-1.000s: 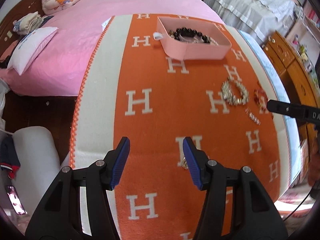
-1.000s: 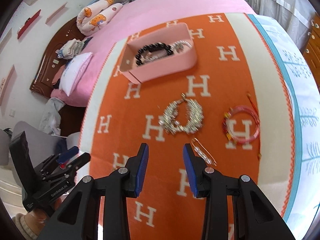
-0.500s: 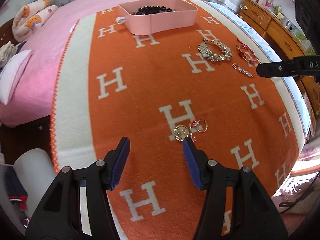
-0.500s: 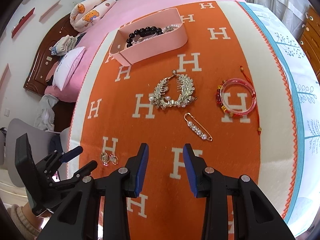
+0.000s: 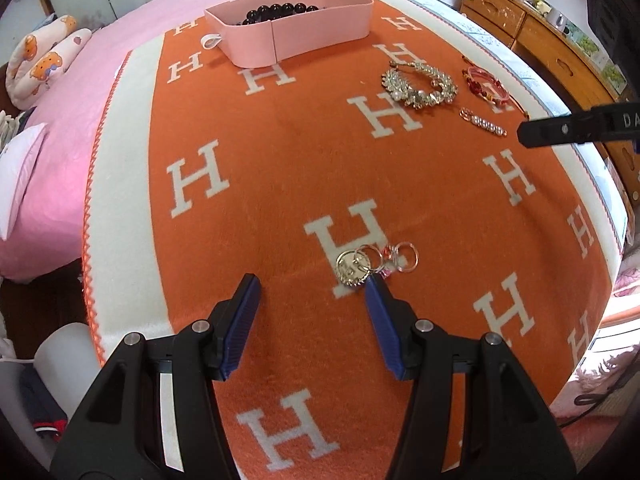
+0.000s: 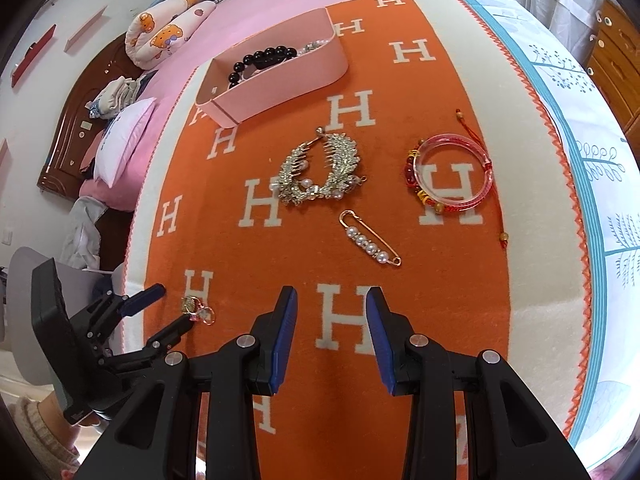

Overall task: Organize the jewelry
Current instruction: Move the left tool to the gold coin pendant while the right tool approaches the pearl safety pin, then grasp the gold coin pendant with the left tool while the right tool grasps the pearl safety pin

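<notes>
Just ahead of the open, empty left tongs (image 5: 312, 286): tiny ring cluster (image 5: 374, 262), light, slippery; best pinched at the coin charm. Right tongs (image 6: 331, 295) open, empty too.

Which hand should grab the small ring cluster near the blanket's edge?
Left. Its open tool hangs just short of the ring cluster; the right tool faces the pearl pin.

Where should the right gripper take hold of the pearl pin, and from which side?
Probably across the row of pearls at the middle of the pearl pin, coming from above. It lies flat and slanted on the orange blanket, so the right gripper, open and empty, would best straddle its narrow width; the wire ends look too thin.
</notes>
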`<state>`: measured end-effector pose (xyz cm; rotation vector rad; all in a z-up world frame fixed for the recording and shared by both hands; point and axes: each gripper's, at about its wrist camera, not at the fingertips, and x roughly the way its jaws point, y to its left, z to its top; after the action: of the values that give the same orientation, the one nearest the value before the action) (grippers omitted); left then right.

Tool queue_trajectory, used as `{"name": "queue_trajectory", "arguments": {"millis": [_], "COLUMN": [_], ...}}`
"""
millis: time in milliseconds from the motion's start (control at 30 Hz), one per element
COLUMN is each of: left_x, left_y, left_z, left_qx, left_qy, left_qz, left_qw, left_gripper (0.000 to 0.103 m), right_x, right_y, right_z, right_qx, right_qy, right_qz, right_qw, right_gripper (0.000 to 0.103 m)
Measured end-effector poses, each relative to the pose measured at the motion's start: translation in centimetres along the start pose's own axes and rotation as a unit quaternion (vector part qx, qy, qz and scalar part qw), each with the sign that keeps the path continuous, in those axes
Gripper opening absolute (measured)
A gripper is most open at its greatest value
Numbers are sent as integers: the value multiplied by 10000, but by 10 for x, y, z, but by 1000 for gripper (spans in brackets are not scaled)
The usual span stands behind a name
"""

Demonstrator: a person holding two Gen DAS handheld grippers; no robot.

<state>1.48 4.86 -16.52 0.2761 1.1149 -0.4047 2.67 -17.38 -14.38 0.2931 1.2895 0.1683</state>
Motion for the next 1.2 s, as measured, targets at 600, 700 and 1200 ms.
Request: {"name": "queue_trajectory", "arguments": {"millis": [600,700,1200], "left_x": [4,3,-1], "left_y": [-4,-3,1], "left_z": [9,7,3], "left_qx": [-136,-223,-616], "left_qy": [-183,-189,-208], "left_qz": [-115,-100,-42], "left_qw": [9997,9995,9979], "left_gripper": [29,29,17], "right_x": [13,27,44], "right_y": [-4,-1,16], "right_z": [20,22,8], "right_qx": [-991,-1324,-2381], "right_qy": [-301,-175,-247], "right_qz": [-439,-544,-911], "right_qw": [9937,9895,9667], "right_gripper": [36,34,7]}}
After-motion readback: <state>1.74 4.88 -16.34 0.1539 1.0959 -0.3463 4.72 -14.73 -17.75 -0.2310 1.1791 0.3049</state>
